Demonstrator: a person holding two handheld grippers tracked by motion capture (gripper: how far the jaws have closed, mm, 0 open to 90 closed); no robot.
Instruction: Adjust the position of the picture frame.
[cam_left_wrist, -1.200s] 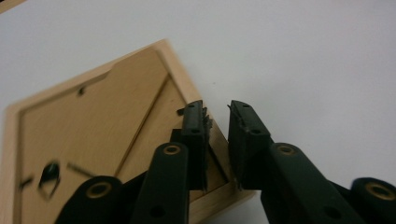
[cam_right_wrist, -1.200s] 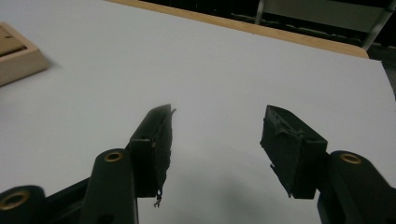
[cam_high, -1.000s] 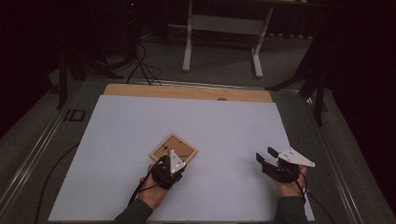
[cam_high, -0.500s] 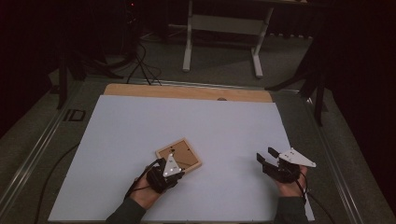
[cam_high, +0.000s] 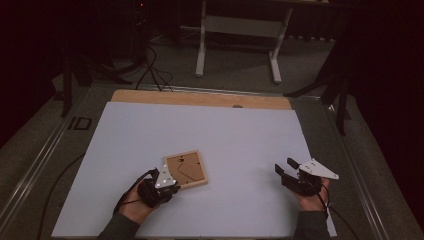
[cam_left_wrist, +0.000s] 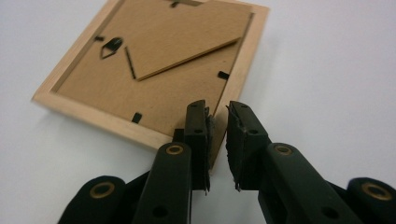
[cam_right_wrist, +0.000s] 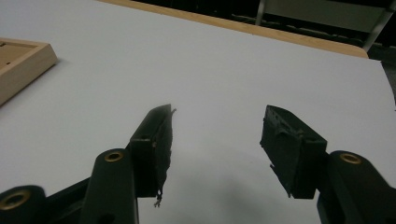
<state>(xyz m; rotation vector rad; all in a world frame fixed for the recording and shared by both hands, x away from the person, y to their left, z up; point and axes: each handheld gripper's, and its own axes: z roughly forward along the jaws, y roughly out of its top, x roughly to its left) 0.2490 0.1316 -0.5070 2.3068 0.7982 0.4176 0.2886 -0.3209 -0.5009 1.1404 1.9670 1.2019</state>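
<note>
Left gripper (cam_left_wrist: 217, 116) letting go of the frame (cam_high: 186, 169).
The frame is lying face down on the white sheet (cam_high: 225, 130); the left jaws, just opening, are straddling its near corner with a narrow gap, while the right gripper (cam_right_wrist: 217, 135) is resting wide apart, well away.

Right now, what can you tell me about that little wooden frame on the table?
The frame is a small, pale wood picture frame lying face down and flat on the white sheet. Its brown board back has a fold-out stand, black clips and a hanging hole. The left gripper sits at its near corner, jaws slightly apart with the corner between them.
</note>
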